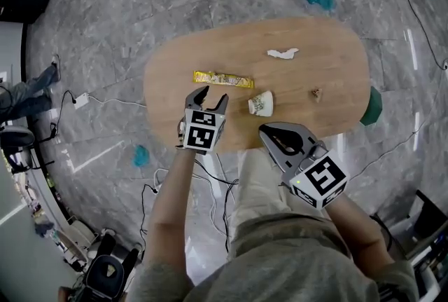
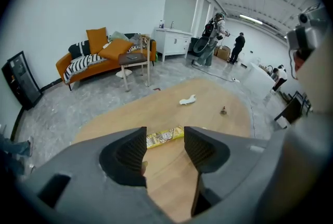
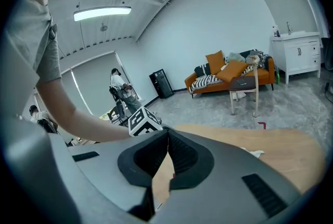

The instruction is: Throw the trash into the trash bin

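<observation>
**Right claw shut, left claw open at near tabletop edge**

Right claw (image 1: 275,134), nearest, sits at the near edge of the tabletop (image 1: 336,76), jaws together with nothing between them. Left claw (image 1: 211,96) is over the near left part, jaws apart and empty. Trash lies on the tabletop: yellow wrapper (image 1: 222,79) just beyond the left claw, paper cup (image 1: 260,104) to its right, white tissue (image 1: 282,53) farther off, small brown scrap (image 1: 316,92) at right.

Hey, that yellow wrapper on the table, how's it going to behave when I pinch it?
The yellow wrapper lies flat and thin, so it is probably light and floppy, and would likely droop if pinched at one end. It looks like smooth film, so a push may just slide it across the table.
</observation>
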`<state>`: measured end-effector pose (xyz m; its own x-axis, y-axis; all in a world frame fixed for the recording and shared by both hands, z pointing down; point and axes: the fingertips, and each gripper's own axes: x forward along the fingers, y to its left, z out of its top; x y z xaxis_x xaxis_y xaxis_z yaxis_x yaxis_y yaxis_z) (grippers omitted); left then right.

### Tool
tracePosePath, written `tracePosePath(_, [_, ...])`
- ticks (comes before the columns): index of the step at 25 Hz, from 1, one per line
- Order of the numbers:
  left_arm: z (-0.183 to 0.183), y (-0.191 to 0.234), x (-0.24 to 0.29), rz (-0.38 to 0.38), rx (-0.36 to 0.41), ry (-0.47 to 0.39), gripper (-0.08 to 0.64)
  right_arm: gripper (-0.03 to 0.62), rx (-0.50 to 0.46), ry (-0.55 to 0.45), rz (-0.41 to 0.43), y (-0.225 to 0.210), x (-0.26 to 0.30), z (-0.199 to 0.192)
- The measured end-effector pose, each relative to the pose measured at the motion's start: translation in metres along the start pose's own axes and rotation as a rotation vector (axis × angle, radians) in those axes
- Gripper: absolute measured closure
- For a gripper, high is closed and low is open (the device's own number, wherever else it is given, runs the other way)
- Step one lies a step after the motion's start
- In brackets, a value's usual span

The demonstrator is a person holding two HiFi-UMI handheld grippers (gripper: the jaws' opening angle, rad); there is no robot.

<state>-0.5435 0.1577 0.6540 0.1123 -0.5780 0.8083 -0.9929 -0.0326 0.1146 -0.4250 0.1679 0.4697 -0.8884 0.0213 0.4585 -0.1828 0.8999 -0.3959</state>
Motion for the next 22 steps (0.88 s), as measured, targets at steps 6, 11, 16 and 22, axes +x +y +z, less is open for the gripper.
tracePosePath(6, [-0.010,0.008,0.030,-0.022,0.042,0.055,0.325,0.583,0.043,0.010,-0.018,-0.008,0.006,-0.011])
tracePosePath(11, [-0.023,0.013,0.052,-0.039,0.103,0.113,0.301,0.583,0.066,0.013,-0.029,-0.013,0.011,-0.019])
tracePosePath(16, [-0.032,0.020,0.070,-0.045,0.147,0.148,0.285,0.583,0.088,0.016,-0.031,-0.017,0.016,-0.026])
tracePosePath(22, [-0.043,0.029,0.093,-0.075,0.232,0.198,0.272,0.583,0.110,0.030,-0.028,-0.021,0.024,-0.034])
